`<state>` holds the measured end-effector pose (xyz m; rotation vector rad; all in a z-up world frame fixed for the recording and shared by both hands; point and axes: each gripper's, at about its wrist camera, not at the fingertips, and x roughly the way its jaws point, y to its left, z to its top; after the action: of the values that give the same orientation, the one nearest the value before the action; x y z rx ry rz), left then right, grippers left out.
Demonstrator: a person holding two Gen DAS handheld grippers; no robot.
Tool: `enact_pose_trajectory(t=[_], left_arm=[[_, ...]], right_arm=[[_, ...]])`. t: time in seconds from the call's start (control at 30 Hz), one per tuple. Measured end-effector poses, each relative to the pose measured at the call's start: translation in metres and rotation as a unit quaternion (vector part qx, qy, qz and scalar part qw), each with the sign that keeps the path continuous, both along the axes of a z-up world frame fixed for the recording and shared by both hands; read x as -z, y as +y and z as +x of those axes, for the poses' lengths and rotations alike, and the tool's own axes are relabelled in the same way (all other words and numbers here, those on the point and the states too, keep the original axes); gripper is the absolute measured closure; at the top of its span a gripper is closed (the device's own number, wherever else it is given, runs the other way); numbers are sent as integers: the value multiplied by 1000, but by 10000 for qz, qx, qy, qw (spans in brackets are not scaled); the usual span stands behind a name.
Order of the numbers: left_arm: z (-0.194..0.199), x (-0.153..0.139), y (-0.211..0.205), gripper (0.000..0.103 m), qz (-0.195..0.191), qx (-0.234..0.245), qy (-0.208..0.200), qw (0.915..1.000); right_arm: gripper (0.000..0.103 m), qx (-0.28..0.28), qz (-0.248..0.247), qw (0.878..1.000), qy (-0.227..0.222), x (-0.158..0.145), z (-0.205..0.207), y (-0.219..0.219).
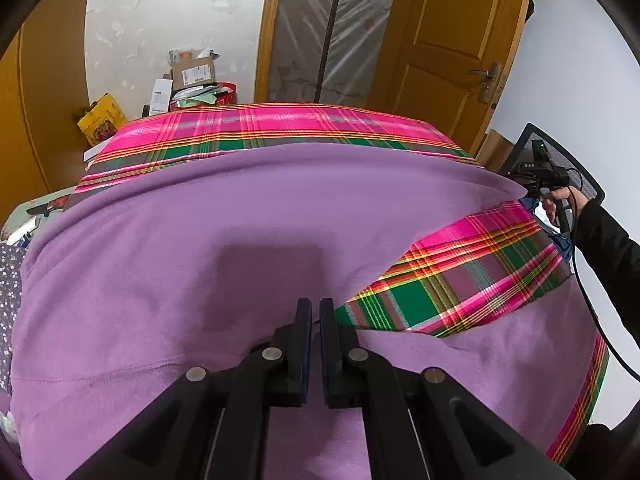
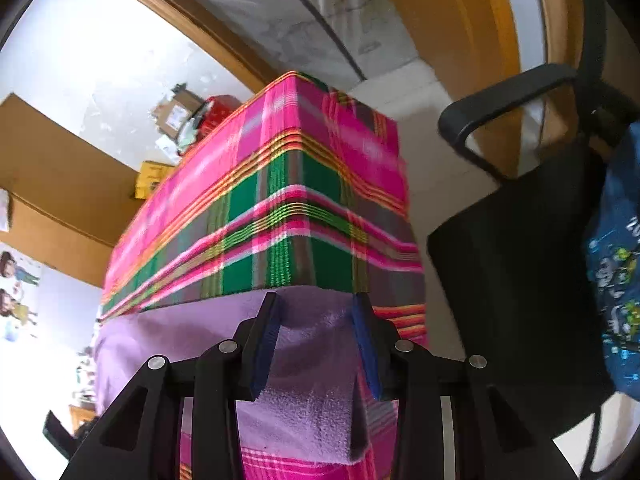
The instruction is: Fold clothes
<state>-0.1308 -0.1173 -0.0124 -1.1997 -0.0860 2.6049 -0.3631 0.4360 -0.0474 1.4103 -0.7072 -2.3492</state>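
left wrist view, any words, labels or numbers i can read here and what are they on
"BAS" (partly legible): on the black right gripper held at the right edge.
Cardboard box shipping label: too small to read.
Yellow bag print: blurred, unreadable.
White carton: print too small.
Purple garment: no text visible.

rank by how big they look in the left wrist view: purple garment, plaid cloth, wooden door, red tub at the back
1. purple garment, fills most of the frame, though it lies nearest the camera
2. plaid cloth
3. wooden door; close to the plaid's showing area, so unsure
4. red tub, smallest, also farthest
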Motion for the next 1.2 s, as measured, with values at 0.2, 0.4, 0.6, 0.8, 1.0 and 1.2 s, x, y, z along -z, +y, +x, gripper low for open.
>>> enact_pose_trajectory(t=[0.2, 0.4, 0.6, 0.8, 1.0, 1.2], left_arm=[[-2, 1, 7, 100, -9, 20, -37, 10000], [-1, -1, 8, 100, 9, 29, -15, 10000], [-1, 0, 9, 100, 43, 13, -48, 10000], [0, -3, 15, 100, 11, 68, -21, 10000], [-1, -2, 19, 100, 3, 84, -31, 10000], [0, -2, 20, 100, 8, 66, -33, 10000]], right_arm=[[100, -73, 359, 9986, 380, -14, -1, -8], [95, 809, 235, 9846, 1531, -54, 10, 13], [52, 386, -437, 9981, 175, -1, 1, 22], [52, 336, -790, 9963, -20, 20, 6, 22], [97, 487, -490, 9953, 673, -6, 10, 22], [100, 652, -201, 9882, 1370, -32, 13, 23]])
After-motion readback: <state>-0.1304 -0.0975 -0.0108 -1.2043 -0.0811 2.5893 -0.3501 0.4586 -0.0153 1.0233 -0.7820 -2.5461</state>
